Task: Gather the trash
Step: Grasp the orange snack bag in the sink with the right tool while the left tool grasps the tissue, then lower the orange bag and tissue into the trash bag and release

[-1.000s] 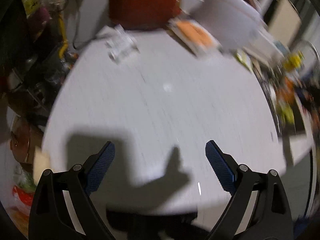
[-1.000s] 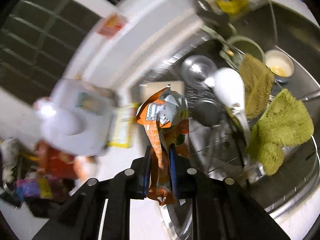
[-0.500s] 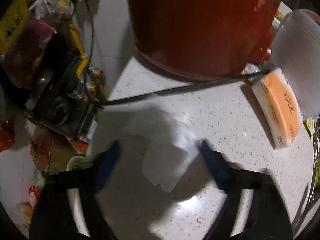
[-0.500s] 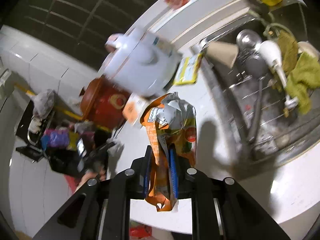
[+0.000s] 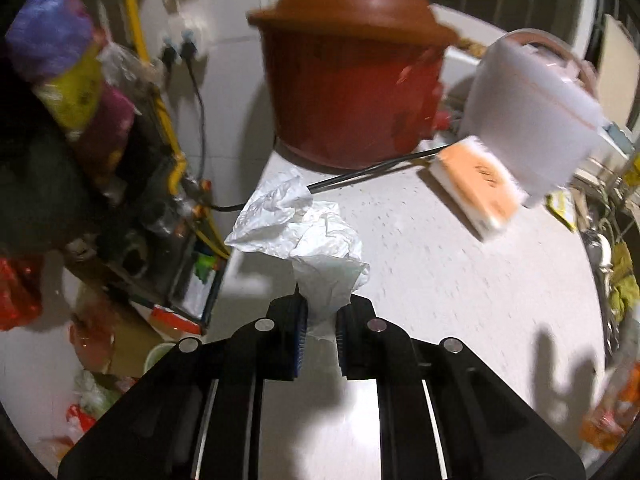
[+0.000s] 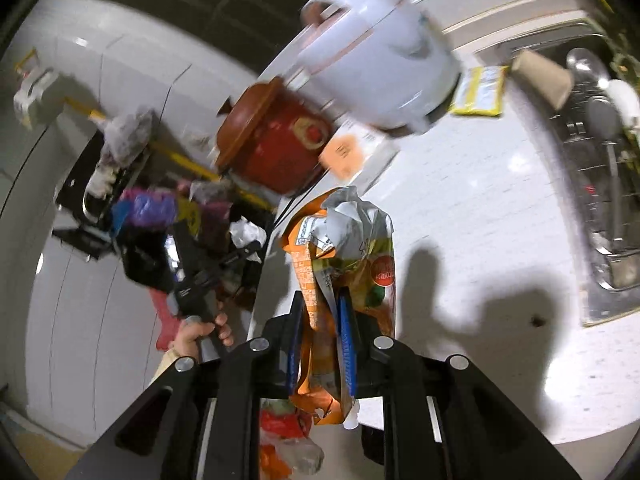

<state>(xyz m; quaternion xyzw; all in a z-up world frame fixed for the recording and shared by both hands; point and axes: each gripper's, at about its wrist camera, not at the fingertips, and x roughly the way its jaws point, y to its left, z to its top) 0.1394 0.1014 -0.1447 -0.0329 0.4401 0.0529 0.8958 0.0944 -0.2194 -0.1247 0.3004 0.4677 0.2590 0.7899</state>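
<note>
The left gripper (image 5: 320, 330) has just been closing its jaws, and they now pinch the lower end of a crumpled white plastic wrapper (image 5: 304, 232), which fans out above the speckled counter (image 5: 440, 280), seemingly lifted clear. The right gripper (image 6: 320, 340) has its jaws clamped on an orange snack bag (image 6: 348, 256), standing upright between them over the counter's edge.

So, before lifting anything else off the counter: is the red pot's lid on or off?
On. The brown lid sits squarely atop the red pot, covering its rim.
</note>
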